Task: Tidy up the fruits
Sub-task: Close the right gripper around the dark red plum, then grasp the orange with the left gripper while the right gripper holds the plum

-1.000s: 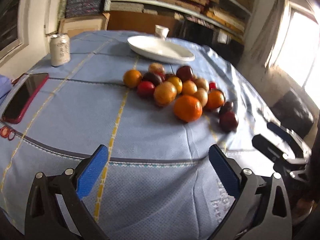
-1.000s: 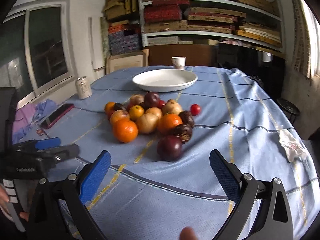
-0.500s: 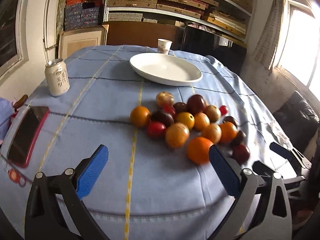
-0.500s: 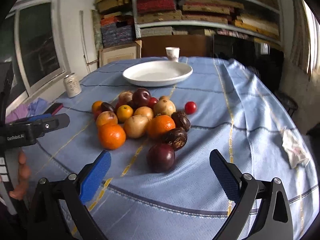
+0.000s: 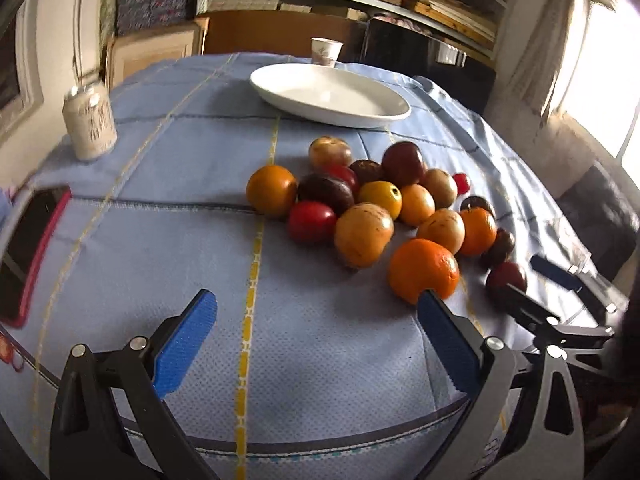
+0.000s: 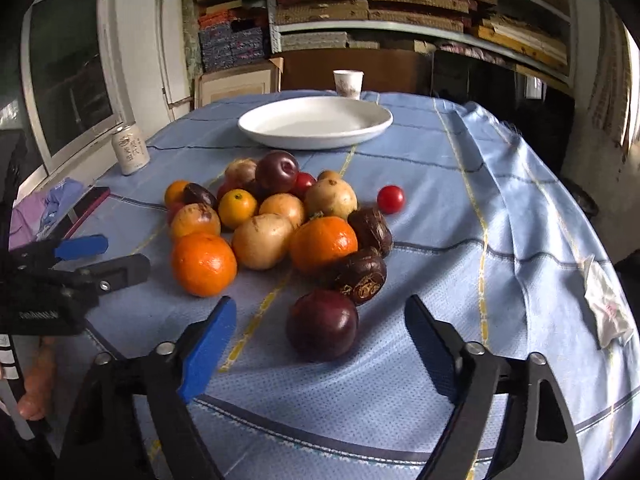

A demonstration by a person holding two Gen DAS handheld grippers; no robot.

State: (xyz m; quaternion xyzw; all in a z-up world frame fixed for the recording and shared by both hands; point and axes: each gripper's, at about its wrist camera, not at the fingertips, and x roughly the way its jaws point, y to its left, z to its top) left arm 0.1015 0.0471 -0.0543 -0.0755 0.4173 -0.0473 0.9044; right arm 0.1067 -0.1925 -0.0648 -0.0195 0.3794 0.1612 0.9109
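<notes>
a heap of round orange, yellow and dark red fruits lies mid-tabletop, before an empty white oval plate. the right tongs are closing around the nearest dark red plum, pads apart from it. the left tongs are spread, empty.

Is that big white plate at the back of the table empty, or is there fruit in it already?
Empty. The white plate shows only bare white inside; all fruit lies on the tablecloth.

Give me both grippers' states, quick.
Left gripper: open, holding nothing.
Right gripper: open, jaws closing around the round dark purple plum, pads not touching it.
</notes>
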